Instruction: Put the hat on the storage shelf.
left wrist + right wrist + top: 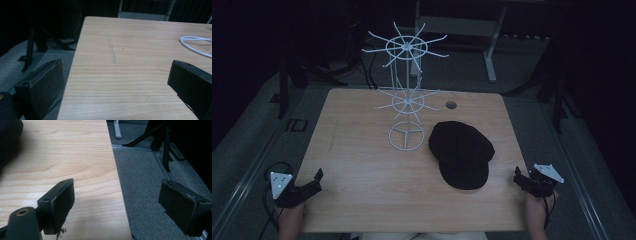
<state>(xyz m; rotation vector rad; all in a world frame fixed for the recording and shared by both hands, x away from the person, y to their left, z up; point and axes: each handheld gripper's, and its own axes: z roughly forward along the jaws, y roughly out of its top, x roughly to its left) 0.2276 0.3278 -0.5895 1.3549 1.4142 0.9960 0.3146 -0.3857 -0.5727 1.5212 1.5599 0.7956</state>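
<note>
High view: both my tools, left tool (318, 176) and right tool (518, 176), released; I'd pinch the cap (461, 152) by its brim (softly), then lift toward the rack (406, 102).

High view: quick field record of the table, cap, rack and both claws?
table: wooden table, light wood
cap: black cap, lying flat, right of centre
rack: white wire rack, upright, left of and behind the cap, apart from it
left claw: left claw, open, empty, near-left edge
right claw: right claw, open, empty, near-right edge

Matt black cloth cap (462, 152); white wire rack (406, 95); wood-grain table (362, 165).
</note>
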